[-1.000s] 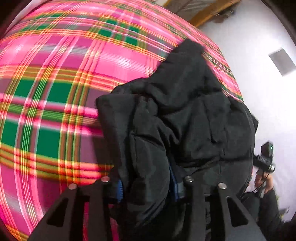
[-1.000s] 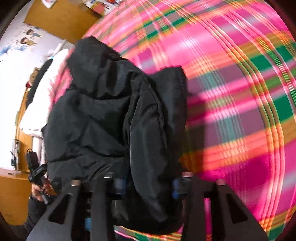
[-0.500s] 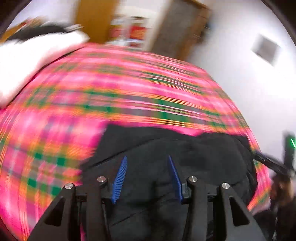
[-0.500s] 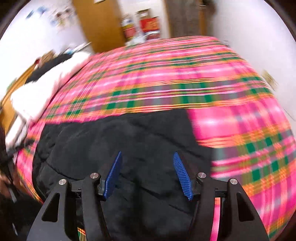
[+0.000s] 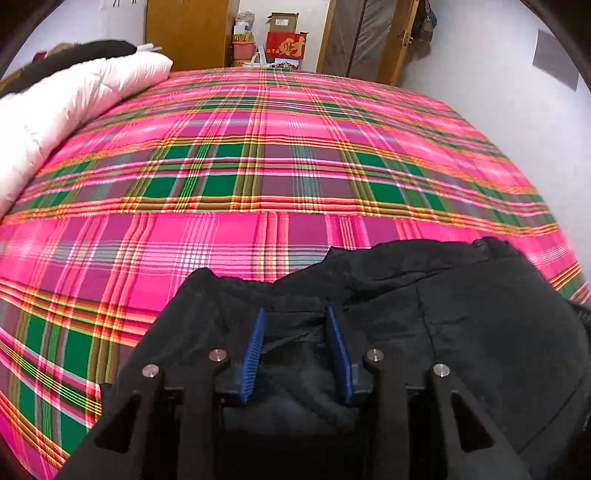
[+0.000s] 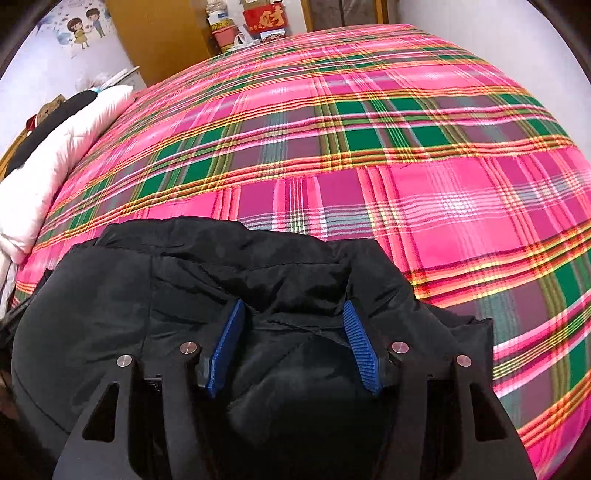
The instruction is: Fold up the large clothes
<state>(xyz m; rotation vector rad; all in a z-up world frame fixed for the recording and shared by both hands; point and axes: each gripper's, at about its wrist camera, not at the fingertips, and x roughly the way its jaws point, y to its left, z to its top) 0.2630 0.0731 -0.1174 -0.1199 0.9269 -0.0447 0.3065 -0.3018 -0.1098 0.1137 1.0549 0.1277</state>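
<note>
Black jacket (image 5: pixel 424 332) hides both tools' tips; left tool (image 5: pixel 295 314) closing, right tool (image 6: pixel 293 306) apart.

I was working in a home bedroom: a wide bed (image 5: pixel 295 147) under a pink and green plaid sheet filled my view, a white duvet (image 5: pixel 66 107) bunched along one side, a wooden wardrobe (image 5: pixel 184 33), stacked boxes (image 5: pixel 286 40) and a cartoon wall sticker (image 6: pixel 85 27) beyond.

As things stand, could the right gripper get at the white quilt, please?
Probably not directly: the right gripper sits over the black jacket, and the white quilt lies away at the bed's left edge, across open plaid bedspread.
</note>
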